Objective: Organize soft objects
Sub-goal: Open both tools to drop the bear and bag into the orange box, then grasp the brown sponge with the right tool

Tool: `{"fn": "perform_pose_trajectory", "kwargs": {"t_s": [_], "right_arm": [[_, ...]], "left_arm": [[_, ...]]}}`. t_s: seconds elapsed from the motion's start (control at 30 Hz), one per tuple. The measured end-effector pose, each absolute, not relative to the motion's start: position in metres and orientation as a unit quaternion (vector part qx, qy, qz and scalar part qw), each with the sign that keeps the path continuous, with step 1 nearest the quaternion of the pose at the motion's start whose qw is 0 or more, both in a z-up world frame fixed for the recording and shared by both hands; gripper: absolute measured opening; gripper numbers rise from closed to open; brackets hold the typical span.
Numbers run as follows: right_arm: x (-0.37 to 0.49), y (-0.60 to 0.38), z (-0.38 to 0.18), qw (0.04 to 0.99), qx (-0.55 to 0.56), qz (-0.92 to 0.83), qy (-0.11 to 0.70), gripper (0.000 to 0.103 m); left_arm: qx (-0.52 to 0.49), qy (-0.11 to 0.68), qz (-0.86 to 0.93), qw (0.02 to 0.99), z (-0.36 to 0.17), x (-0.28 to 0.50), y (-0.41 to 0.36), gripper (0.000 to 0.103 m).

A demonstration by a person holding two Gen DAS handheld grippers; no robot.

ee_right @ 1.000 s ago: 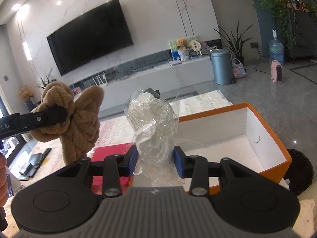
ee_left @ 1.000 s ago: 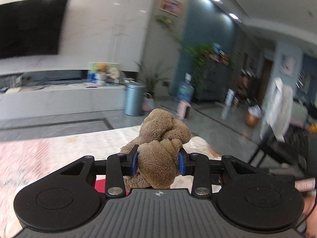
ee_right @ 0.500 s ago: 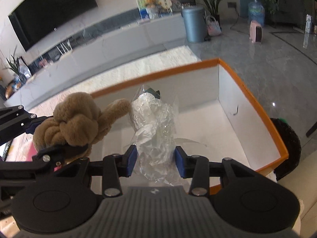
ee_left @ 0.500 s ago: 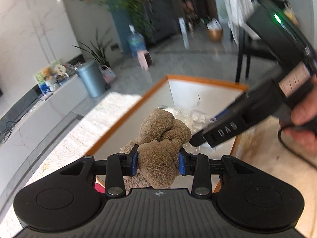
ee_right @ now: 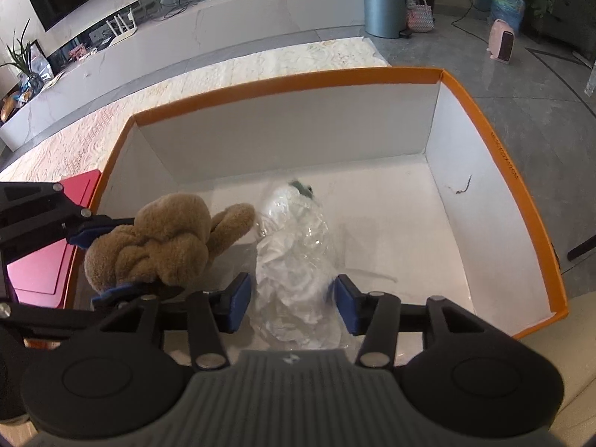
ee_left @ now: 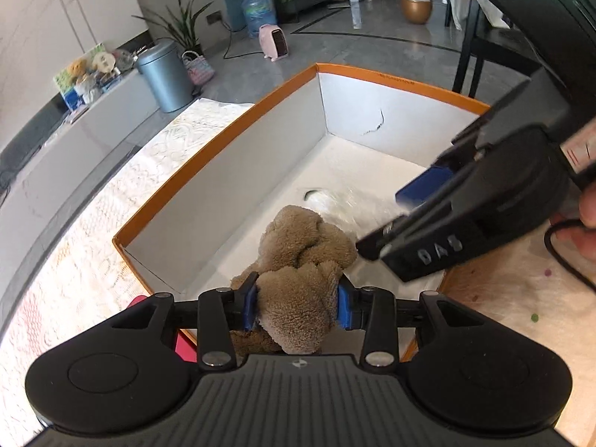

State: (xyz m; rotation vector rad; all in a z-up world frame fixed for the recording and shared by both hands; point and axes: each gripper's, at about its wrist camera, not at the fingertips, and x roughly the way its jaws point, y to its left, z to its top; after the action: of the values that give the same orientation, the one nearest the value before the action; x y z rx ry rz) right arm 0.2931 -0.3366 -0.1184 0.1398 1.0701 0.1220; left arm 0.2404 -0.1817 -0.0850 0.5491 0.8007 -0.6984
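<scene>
A knotted brown plush toy (ee_left: 305,253) hangs just over the floor of a white box with an orange rim (ee_left: 402,82). My left gripper (ee_left: 298,307) is shut on the toy; both blue pads still press its fur while the jaws are opening. In the right wrist view the toy (ee_right: 156,242) and left gripper (ee_right: 98,264) sit at the box's left wall. A crumpled clear plastic bag (ee_right: 294,253) stands on the box floor between the pads of my right gripper (ee_right: 291,307). Its jaws are opening and small gaps show beside the bag.
A pink case (ee_right: 48,257) lies against the box's left outside wall on a lace tablecloth (ee_right: 93,130). A grey bin (ee_right: 383,3) and a pink heater (ee_right: 503,44) stand on the floor beyond. A person's hand (ee_left: 585,219) holds the right gripper's handle.
Both grippers tipped down from facing the room and came in over the box. The right jaws widened and let go of the bag, which now rests on the box floor.
</scene>
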Motion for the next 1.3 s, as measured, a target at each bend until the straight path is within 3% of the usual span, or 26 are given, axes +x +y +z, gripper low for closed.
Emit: {"fn": "perform_pose_trajectory", "kwargs": {"t_s": [0.13,0.33,0.93,1.3], "right_arm": [[0.291,-0.332,-0.111,0.859,0.039,0.055,0.507,0.064],[0.283,-0.337,-0.092,0.872,0.025,0.032,0.488,0.083],[0.196,-0.305,-0.044,0.936,-0.003,0.033,0.351,0.083],[0.154,-0.225,-0.052,0.920,0.023,0.144,0.364,0.083]], "left_arm": [[0.245,0.380,-0.335,0.827,-0.078,0.241,-0.179,0.056],[0.210,0.357,-0.348,0.841,-0.058,0.238,-0.168,0.075],[0.068,0.273,-0.299,0.912,-0.002,0.176,-0.094,0.078],[0.003,0.286,-0.194,0.938,-0.021,0.136,-0.032,0.077]]}}
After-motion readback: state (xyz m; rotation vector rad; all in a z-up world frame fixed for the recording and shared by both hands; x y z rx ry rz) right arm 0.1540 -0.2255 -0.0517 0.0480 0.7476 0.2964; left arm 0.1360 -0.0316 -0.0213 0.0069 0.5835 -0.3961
